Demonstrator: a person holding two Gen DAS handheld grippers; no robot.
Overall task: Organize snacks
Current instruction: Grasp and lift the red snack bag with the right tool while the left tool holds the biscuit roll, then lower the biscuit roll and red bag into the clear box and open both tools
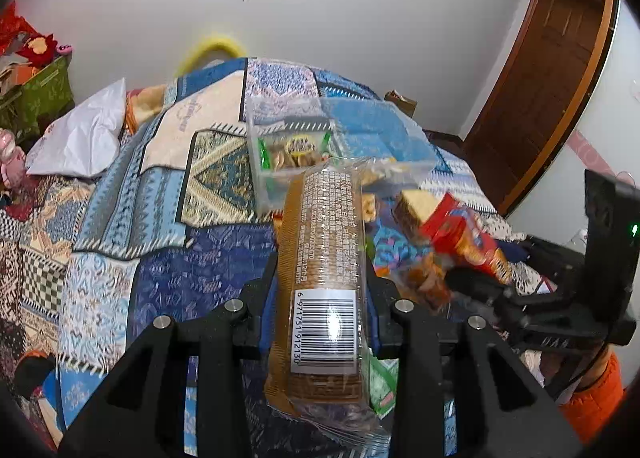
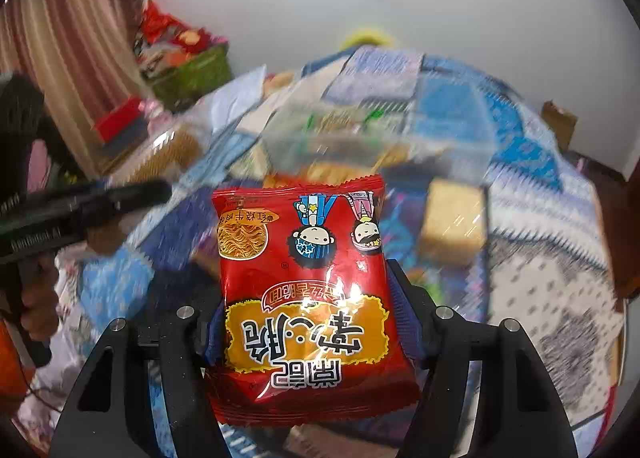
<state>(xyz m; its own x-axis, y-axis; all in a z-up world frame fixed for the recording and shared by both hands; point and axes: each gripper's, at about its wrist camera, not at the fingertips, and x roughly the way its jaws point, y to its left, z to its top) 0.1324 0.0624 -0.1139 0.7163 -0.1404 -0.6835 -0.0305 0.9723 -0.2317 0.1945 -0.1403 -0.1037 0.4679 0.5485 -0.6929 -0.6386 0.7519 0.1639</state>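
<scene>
Left wrist view: the left gripper (image 1: 320,298) pinches a long crackers pack (image 1: 320,278) in clear wrap. Beyond it, on the patterned quilt (image 1: 160,258), a clear bin (image 1: 288,162) holds green snack packs.

Right wrist view: the right gripper (image 2: 308,314) pinches a glossy red noodle bag (image 2: 304,298). The far bin (image 2: 340,138) is blurred.

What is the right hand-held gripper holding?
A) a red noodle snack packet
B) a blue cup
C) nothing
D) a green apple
A: the right hand-held gripper is shut on a red noodle snack packet with cartoon faces, its two fingers pressing the packet's sides above the patterned bedspread.
</scene>
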